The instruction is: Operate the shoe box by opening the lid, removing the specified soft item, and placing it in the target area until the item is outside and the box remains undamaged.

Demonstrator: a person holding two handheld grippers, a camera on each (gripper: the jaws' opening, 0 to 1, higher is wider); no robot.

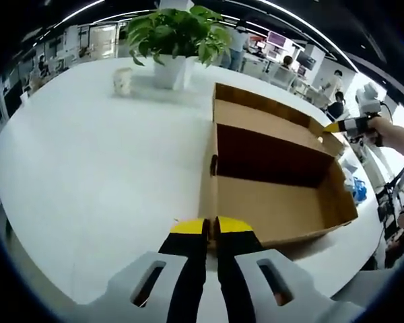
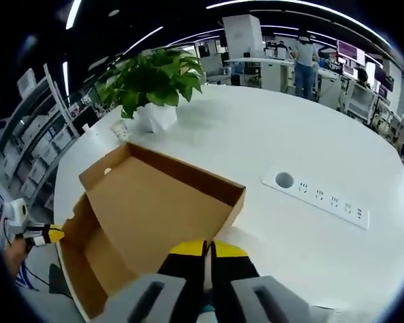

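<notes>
While resting open on the round white table [image 1: 87, 168], lid folded back: brown cardboard shoe box [image 1: 276, 195], interior bare, near a potted green plant [image 1: 175, 40] and a white power strip [image 2: 320, 198]. Left gripper [image 1: 211, 227] at the box's near wall, yellow-tipped jaws nearly together, holding nothing visible. Right gripper [image 2: 207, 247] likewise nearly closed at the box edge.

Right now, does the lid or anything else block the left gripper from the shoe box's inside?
Nothing visible does. The lid is folded back, and the shoe box lies open just ahead of the left gripper. No soft item shows inside it.
</notes>
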